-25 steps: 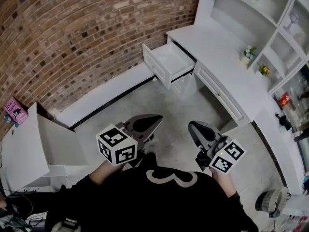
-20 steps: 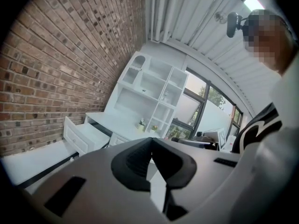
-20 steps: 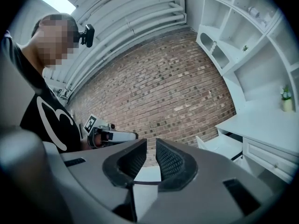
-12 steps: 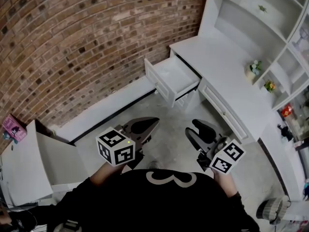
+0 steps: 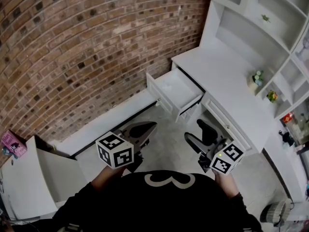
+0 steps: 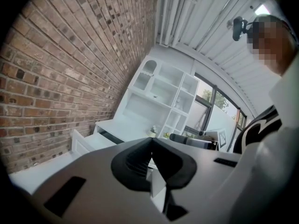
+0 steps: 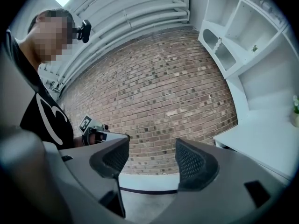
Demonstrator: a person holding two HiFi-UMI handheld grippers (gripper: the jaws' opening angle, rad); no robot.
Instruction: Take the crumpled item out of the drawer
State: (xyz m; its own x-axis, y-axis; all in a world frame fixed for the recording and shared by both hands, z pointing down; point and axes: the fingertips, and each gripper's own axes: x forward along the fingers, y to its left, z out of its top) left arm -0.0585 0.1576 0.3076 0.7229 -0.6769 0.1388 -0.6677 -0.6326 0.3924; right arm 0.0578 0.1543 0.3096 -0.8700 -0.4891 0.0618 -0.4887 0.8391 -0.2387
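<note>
The white desk drawer [image 5: 176, 88] stands pulled open ahead of me, below the brick wall; its inside looks pale and I cannot make out a crumpled item in it. My left gripper [image 5: 152, 125] is held over the floor well short of the drawer, its jaws shut with nothing in them; in the left gripper view its pads [image 6: 150, 148] meet and the drawer [image 6: 85, 142] shows beyond. My right gripper [image 5: 196, 130] hangs beside it, jaws opening wide, nothing between its pads [image 7: 192, 163].
A white desk top [image 5: 227, 86] and shelving with small potted plants [image 5: 257, 76] run along the right. A white cabinet [image 5: 26, 178] with a pink box [image 5: 12, 143] stands at the left. Grey floor [image 5: 166, 144] lies between me and the drawer.
The right gripper's jaws have gone from shut to wide apart. The drawer sits lower in the head view, nearer to both grippers. The left gripper stays shut.
</note>
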